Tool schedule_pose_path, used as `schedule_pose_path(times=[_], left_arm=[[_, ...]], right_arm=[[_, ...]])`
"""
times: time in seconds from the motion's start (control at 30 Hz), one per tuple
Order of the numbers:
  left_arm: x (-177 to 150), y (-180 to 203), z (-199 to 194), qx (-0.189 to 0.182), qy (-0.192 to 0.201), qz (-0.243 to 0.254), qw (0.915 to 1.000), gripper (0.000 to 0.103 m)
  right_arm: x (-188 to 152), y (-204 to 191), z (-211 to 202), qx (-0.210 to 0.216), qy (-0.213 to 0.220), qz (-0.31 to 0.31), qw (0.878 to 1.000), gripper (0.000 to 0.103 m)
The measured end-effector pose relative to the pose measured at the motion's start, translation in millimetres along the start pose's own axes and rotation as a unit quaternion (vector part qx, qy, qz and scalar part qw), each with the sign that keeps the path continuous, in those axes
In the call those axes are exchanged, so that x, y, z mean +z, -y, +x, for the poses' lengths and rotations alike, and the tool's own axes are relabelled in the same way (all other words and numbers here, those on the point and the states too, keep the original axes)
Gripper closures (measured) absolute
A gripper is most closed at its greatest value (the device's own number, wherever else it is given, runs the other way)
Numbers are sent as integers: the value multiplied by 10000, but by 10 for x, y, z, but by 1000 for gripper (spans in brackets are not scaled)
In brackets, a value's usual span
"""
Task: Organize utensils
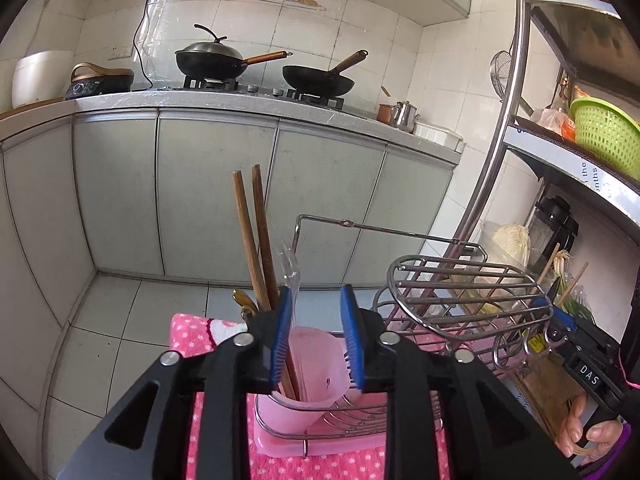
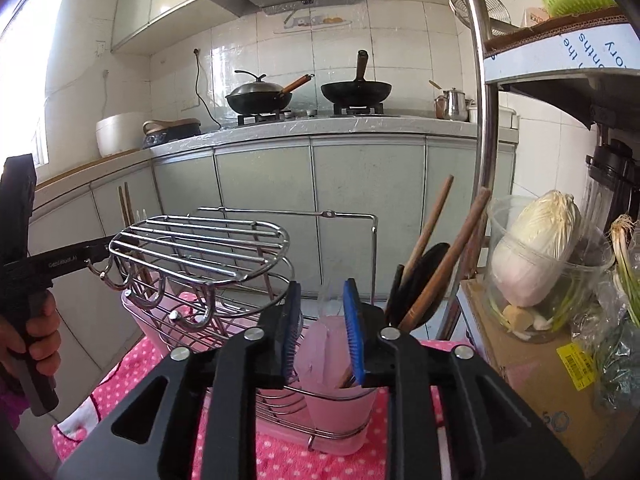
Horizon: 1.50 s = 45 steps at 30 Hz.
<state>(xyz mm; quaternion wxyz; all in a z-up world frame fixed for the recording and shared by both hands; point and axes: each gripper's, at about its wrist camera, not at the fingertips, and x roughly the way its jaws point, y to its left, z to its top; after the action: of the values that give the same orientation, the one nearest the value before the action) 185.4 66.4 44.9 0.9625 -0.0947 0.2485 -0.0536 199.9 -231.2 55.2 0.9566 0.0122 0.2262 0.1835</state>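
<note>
A pink cup (image 1: 316, 364) stands in the near corner of a chrome wire rack (image 1: 460, 280) on a pink dotted towel (image 1: 188, 332). Two brown chopsticks (image 1: 250, 232) and a clear plastic fork (image 1: 289, 264) stand in it. My left gripper (image 1: 316, 336) is open over the cup, and the fork leans by its left pad. In the right wrist view my right gripper (image 2: 323, 328) is open over another pink cup (image 2: 340, 412), with a clear plastic utensil tip (image 2: 326, 304) loose between its pads. Wooden handles (image 2: 432, 220) and a black spoon (image 2: 432, 268) stand just right of it.
The rack's upper wire shelf (image 2: 200, 240) with hooks sits between the two grippers. A steel shelf post (image 2: 486, 120), a cabbage in a glass jar (image 2: 532, 248) and a cardboard box (image 2: 532, 364) crowd the right side. Across the tiled floor runs a counter with woks (image 1: 208, 60).
</note>
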Motion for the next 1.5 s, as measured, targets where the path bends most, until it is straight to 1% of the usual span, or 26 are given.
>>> schedule_pose_path(times=[0.1, 0.13, 0.27, 0.37, 0.43, 0.47, 0.5, 0.57, 0.6, 0.73, 0.9, 1.13, 1.23, 1.5], left_arm=[[3, 18, -89, -33, 73, 42, 10000, 71], [7, 20, -120, -36, 89, 33, 9999, 70], [31, 26, -301, -79, 215, -49, 9997, 69], [11, 49, -444, -98, 292, -60, 9995, 64], [-31, 68, -547, -106, 352, -60, 9993, 62], [-57, 90, -590, -100, 372, -51, 9992, 61], [-95, 103, -632, -98, 369, -51, 9993, 58], [-180, 120, -696, -103, 305, -104, 9994, 52], [-227, 127, -717, -106, 252, -141, 9995, 52], [-409, 172, -779, -43, 23, -231, 9997, 51], [-583, 282, -854, 67, -104, -165, 9998, 51], [-732, 432, -920, 184, -188, -18, 9997, 51], [-772, 465, -944, 218, -214, 12, 9995, 52], [-853, 491, -948, 373, -386, -22, 9986, 52]], right_arm=[[0, 65, -84, 80, 14, 177, 9998, 61], [7, 70, -118, 87, 52, 187, 9998, 59], [52, 37, -306, 219, 245, 243, 9992, 55], [58, -22, -434, 350, 328, 336, 9983, 50], [25, -46, -488, 529, 303, 514, 9968, 43], [-17, -71, -511, 620, 246, 623, 9958, 43], [-57, -95, -530, 675, 211, 698, 9951, 43], [-157, -157, -561, 618, 96, 807, 9948, 43], [-210, -191, -579, 559, 60, 817, 9951, 42], [-386, -336, -666, 179, -64, 691, 9974, 42], [-526, -529, -806, -29, -100, 455, 9989, 42], [-652, -739, -894, -347, -168, 124, 9992, 38], [-653, -742, -910, -398, -198, 148, 9989, 37], [-678, -667, -957, -457, -306, 454, 9975, 37]])
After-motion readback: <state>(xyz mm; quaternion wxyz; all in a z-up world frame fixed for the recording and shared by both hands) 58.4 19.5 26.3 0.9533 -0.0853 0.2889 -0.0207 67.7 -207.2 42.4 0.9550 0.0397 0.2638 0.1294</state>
